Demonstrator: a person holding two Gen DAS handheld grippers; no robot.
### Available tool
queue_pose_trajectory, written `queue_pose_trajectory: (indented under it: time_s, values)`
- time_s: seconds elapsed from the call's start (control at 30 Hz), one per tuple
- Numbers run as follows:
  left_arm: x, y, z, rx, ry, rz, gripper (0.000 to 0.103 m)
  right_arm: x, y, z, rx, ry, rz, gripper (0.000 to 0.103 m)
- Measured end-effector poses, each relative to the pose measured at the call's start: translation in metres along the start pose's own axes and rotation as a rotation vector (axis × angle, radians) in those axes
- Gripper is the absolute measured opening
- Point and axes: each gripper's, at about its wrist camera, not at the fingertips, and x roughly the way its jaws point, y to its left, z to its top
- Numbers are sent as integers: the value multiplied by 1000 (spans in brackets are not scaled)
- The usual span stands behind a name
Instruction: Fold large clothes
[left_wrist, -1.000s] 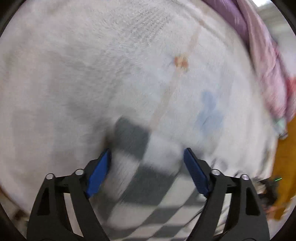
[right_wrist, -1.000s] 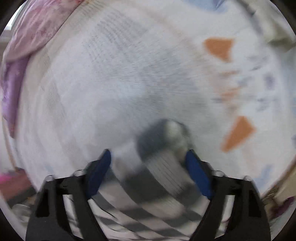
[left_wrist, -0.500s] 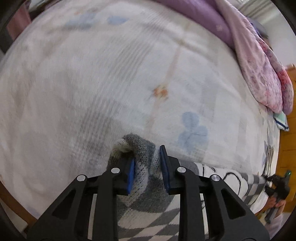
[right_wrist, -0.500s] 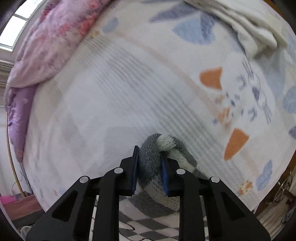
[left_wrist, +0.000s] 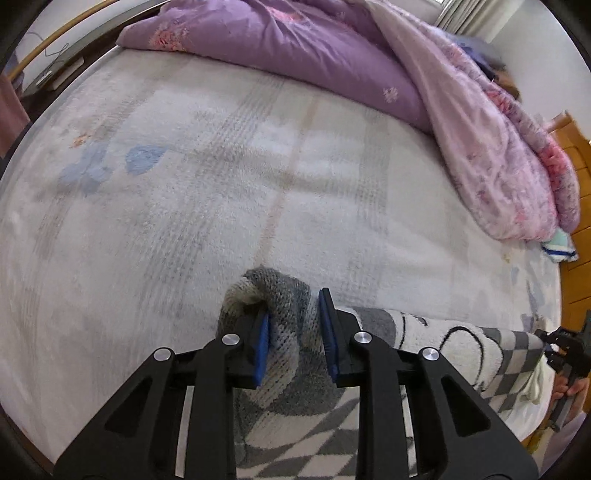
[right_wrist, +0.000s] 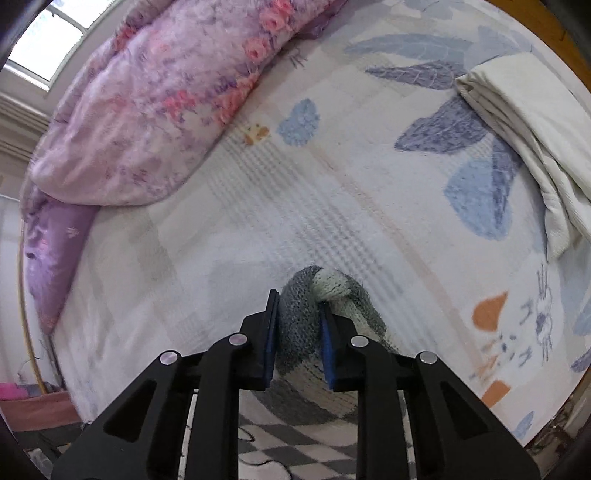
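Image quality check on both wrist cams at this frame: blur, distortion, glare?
Left wrist: heavy fisheye bowing, black corners; left gripper and checkered knit sharp, top-right edge smeared. Right wrist: same bowing; right gripper crisp, window blown out top left, soft shadow on bedsheet.

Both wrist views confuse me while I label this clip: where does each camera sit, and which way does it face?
Left wrist: on the left hand-held gripper, looking steeply down at the bed; far right, a hand with the other hand-held gripper.
Right wrist: on the right hand-held gripper, facing down; only its own fingers show.
Shared: checkered knit garment, purple quilt.
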Motion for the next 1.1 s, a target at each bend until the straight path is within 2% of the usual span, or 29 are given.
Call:
queue_pose_trajectory:
  time_s: [0.1,0.13,0.17,0.23,0.27,0.33,0.37,0.4,0.47,0.5,0.6,0.7,0.8,0.87,0.93,1.0,1.1]
  values:
    - [20,8,1,18,23,22,25,17,-5,1,-11,22,-28,22]
    - [24,10,0,23,26,27,25,22,-8,2,-6,34,-39,30]
    - [28,12,-2,36,31,36,25,28,-13,3,11,48,-73,49]
    - [35,14,-4,54,41,54,28,23,-15,2,20,28,-159,72]
    - [35,15,-5,53,42,57,30,16,-16,0,14,-9,-203,79]
    - [33,15,-6,55,44,57,32,4,-12,-4,-34,-52,-265,81]
    - [32,14,-7,56,49,65,36,-3,-9,-8,-75,-67,-314,81]
    - [30,13,-8,57,53,78,50,-7,-6,-11,-100,-74,-332,81]
    - [20,8,-10,97,18,237,75,-20,2,-22,-180,-105,-353,81]
    - [15,6,-11,125,-6,286,76,-25,5,-28,-213,-125,-358,81]
    - [6,9,-16,108,0,255,76,-42,21,-51,-327,-185,-355,81]
    - [-3,9,-22,117,-12,266,76,-57,39,-77,-412,-247,-277,81]
    - [-11,1,-32,97,-10,218,75,-70,58,-99,-460,-309,-161,78]
    - [-14,-12,-38,109,-17,186,74,-74,73,-114,-478,-303,-67,65]
    - [-14,-30,-43,134,-16,145,67,-72,88,-124,-494,-267,13,51]
    - [-10,-46,-46,140,-5,104,56,-68,101,-132,-517,-244,62,41]
    - [-2,-71,-48,141,-6,27,45,-58,122,-140,-547,-222,103,31]
